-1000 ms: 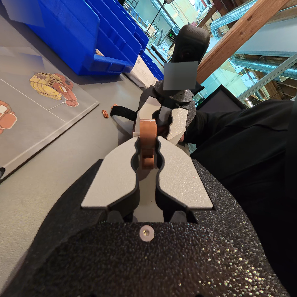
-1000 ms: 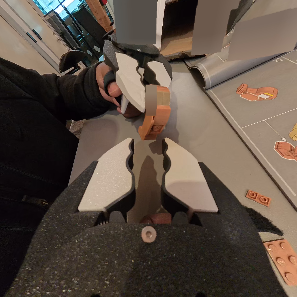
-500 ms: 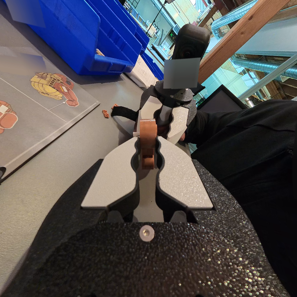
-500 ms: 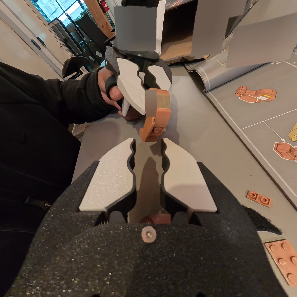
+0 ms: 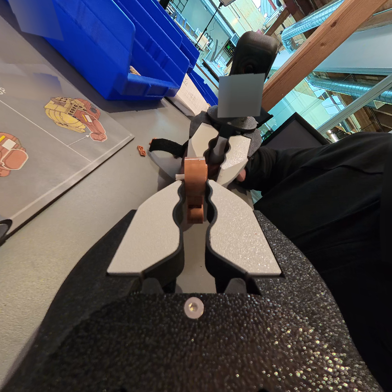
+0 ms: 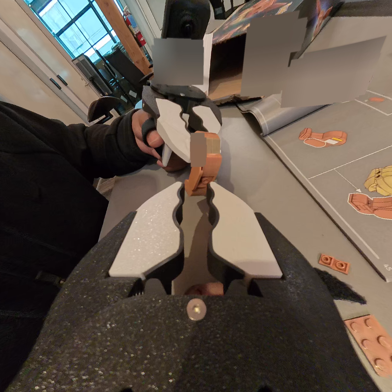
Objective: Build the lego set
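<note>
My left gripper (image 5: 194, 186) is shut on a brown brick assembly (image 5: 195, 180) and holds it upright above the grey table (image 5: 89, 207). The same assembly (image 6: 209, 165) shows in the right wrist view, with a tan block on top and a hinged brown end hanging down. My right gripper (image 6: 196, 188) faces the left one, and its fingertips (image 6: 214, 191) are closed on that hinged lower end. The right gripper (image 5: 212, 161) also shows just behind the assembly in the left wrist view. A hand in a black sleeve (image 6: 146, 137) holds the left gripper.
An instruction sheet (image 5: 53, 137) with printed build steps lies on the table, as seen from the right too (image 6: 343, 180). Blue bins (image 5: 110, 48) stand behind it. A small brown two-stud plate (image 6: 334, 264) and a larger brown plate (image 6: 373, 343) lie at the right. A black strap (image 5: 165, 146) trails nearby. Both grippers' tips are close together, under 4 cm apart. The small brown two-stud plate (image 6: 334, 264) lies around 11 cm away from my right fingertips. It turns up in the left wrist view (image 5: 142, 150) as well.
My right gripper has moved forward and its jaws have narrowed from wide open onto the assembly's lower end. The left gripper keeps its hold and has barely moved.
</note>
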